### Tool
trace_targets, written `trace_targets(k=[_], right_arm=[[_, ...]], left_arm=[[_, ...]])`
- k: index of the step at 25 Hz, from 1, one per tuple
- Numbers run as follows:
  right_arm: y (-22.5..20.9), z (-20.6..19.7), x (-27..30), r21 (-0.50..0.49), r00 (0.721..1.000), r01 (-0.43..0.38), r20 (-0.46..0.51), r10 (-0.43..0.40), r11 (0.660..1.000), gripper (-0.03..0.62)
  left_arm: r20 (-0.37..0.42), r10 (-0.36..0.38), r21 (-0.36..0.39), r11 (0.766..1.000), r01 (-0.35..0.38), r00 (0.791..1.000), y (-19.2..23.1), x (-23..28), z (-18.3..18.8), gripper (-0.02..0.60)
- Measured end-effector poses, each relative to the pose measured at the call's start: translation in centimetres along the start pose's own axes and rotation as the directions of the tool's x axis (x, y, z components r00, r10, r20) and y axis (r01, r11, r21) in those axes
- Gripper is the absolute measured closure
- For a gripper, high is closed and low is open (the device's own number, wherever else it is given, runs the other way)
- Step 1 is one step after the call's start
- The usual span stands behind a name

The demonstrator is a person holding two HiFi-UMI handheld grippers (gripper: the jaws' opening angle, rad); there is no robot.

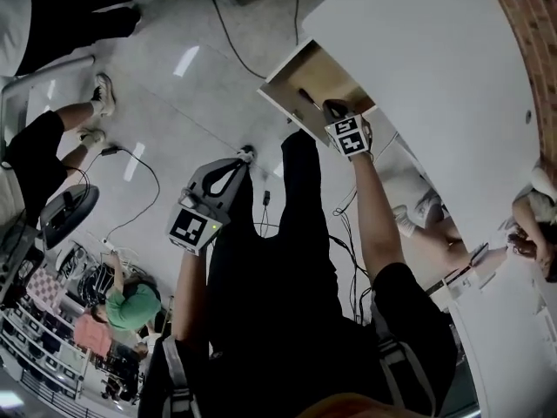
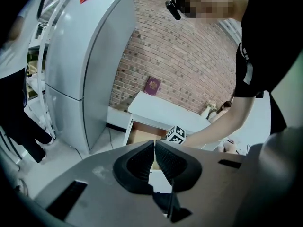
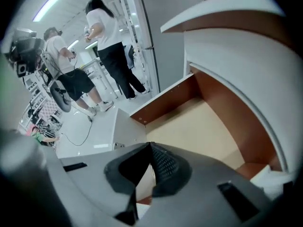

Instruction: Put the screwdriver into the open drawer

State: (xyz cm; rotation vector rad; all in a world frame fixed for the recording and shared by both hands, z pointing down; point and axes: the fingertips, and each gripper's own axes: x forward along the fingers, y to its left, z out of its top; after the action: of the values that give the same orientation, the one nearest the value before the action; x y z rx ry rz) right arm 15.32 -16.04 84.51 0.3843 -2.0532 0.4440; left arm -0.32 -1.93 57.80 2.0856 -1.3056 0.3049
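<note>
In the head view the open drawer juts from under the white desk. A slim dark screwdriver lies on the drawer's pale floor. My right gripper hangs over the drawer, just right of the screwdriver, and holds nothing. The right gripper view looks down into the drawer; the right gripper is shut, its pads meeting with nothing between them. My left gripper is held lower left, over the floor. In the left gripper view the left gripper is shut and empty, pointing toward the drawer.
A tall white cabinet stands left of the desk against a brick wall. Cables run over the floor. Two people stand farther off; another sits at the left.
</note>
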Motion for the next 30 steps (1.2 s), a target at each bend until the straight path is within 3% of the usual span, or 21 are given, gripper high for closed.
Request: trace_targets(k=[7, 13, 19, 22, 30], right_arm=[[3.2, 2.2, -6.5, 0.014, 0.997, 0.03, 0.067, -0.031, 0.999, 0.539], [6.0, 8.1, -3.6, 0.059, 0.992, 0.068, 0.098, -0.074, 0.996, 0.539], [7.0, 15.7, -1.5, 0.086, 0.98, 0.057, 0.186, -0.072, 0.995, 0.539], [9.1, 17.2, -3.4, 0.07, 0.973, 0.053, 0.22, -0.067, 0.996, 0.539], [13.9, 16.2, -8.5, 0.124, 0.955, 0.099, 0.267, -0.129, 0.987, 0.539]], left_arm=[[-0.038, -0.062, 0.081, 0.995, 0.065, 0.997, 1.9, -2.3, -0.4, 0.56], [-0.056, -0.151, 0.099, 0.983, 0.155, 0.987, 11.3, -0.9, -0.3, 0.56], [-0.044, -0.215, 0.167, 0.961, 0.219, 0.976, 18.5, 3.1, 3.4, 0.56], [-0.033, -0.241, 0.187, 0.952, 0.243, 0.97, 17.5, 3.4, 4.4, 0.56], [-0.002, -0.31, 0.217, 0.928, 0.303, 0.951, 13.2, 0.5, 4.3, 0.56]])
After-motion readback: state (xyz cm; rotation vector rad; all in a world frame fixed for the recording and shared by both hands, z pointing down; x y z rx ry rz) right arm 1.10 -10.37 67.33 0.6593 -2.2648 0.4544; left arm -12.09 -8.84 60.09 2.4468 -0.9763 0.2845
